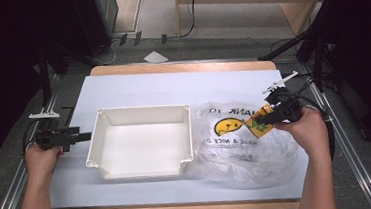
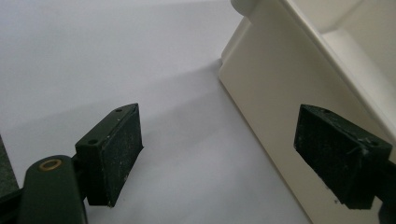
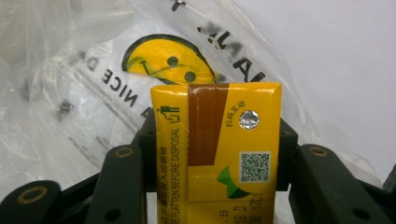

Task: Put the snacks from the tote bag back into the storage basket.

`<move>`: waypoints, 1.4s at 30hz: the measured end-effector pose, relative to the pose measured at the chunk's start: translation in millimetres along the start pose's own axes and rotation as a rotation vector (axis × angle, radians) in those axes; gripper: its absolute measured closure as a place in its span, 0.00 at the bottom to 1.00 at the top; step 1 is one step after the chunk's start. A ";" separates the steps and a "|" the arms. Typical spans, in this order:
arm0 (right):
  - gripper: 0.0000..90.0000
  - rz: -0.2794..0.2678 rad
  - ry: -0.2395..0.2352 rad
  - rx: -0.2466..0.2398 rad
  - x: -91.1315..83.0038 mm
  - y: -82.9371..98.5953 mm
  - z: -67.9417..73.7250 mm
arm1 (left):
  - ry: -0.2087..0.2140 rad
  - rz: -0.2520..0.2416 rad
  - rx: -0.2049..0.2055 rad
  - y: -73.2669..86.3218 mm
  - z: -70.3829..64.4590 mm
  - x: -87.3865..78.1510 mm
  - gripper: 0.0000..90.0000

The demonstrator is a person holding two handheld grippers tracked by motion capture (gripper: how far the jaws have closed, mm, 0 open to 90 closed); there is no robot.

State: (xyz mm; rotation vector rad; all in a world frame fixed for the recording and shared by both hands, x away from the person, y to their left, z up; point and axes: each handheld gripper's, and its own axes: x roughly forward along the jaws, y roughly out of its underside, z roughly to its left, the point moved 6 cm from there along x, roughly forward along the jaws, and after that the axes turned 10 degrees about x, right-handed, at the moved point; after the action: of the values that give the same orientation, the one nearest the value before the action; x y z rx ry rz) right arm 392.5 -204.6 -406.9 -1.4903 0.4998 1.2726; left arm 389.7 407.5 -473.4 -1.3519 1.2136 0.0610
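A yellow and brown drink carton [image 1: 259,121] [image 3: 217,149] is clamped in my right gripper [image 1: 270,119] [image 3: 215,140], held above a clear plastic bag [image 1: 236,140] [image 3: 70,93] printed with a yellow smiley face. A white plastic tub [image 1: 141,140] [image 2: 289,93] stands at the middle of the table. My left gripper [image 1: 78,137] [image 2: 219,154] is open just left of the tub's outer wall, low over the table surface, with nothing between its fingers.
The table [image 1: 162,84] has a pale sheet over it and wooden edges at front and back. Metal rails run along both sides, and black stands rise at the far left and right corners.
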 end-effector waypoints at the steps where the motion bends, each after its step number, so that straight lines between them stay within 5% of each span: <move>1: 0.61 -0.001 -0.002 -0.007 -0.5 -0.8 1.6 | 0.000 0.000 0.000 0.0 -0.1 0.2 0.18; 42: 0.61 -0.018 -0.094 -0.152 0.9 -26.2 68.8 | -0.001 -0.001 0.000 -0.4 -0.2 0.3 0.18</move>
State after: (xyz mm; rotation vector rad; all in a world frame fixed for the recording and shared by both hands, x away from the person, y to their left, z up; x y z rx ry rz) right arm 384.0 -134.3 -387.1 -1.5479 0.3335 1.3848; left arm 389.9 407.1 -473.2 -1.3520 1.2122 0.0611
